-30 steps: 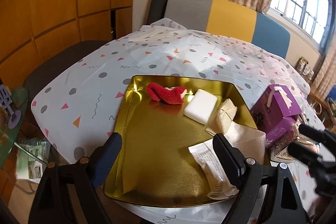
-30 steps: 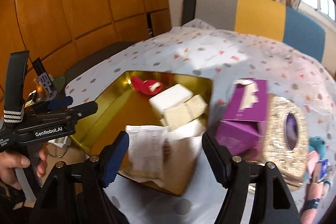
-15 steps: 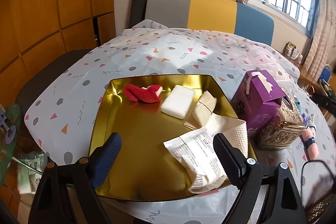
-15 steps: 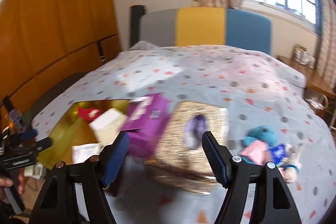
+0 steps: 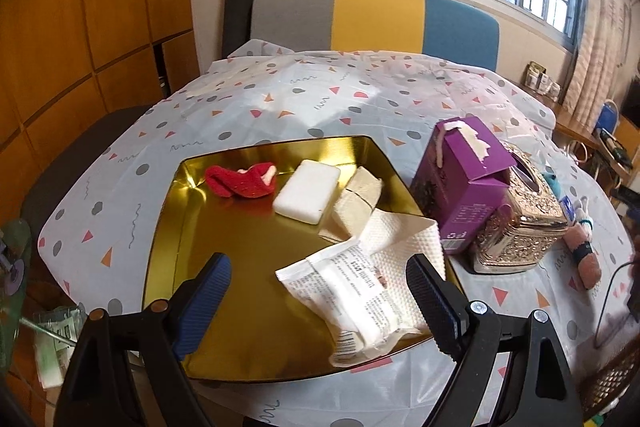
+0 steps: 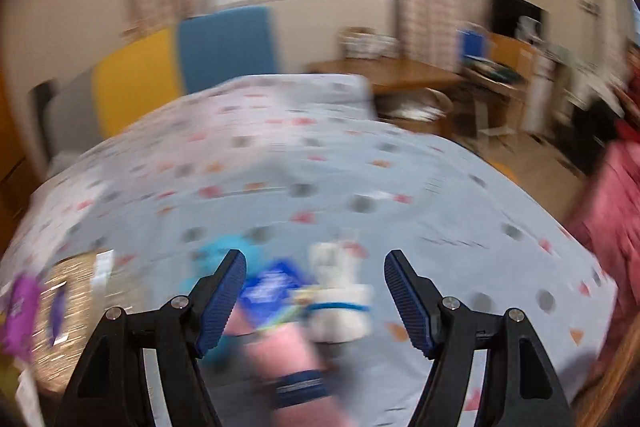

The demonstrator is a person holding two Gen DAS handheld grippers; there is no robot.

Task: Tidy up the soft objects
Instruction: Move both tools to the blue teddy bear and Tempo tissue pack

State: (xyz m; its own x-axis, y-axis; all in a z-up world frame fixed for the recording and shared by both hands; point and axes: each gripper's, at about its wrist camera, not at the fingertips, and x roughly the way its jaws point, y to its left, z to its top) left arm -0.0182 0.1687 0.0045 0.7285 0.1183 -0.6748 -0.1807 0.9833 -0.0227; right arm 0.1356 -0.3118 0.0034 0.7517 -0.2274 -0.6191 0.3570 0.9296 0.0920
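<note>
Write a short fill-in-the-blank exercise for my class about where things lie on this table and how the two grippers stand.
1. The red cloth lies inside the ____ tray.
2. The white sponge block lies between the red cloth and the ____ folded cloth.
3. The ornate tissue box stands outside the tray, right beside the ____ carton.
4. Both the left gripper and the right gripper have their jaws ____.

Missing words: gold; beige; purple; open
</note>
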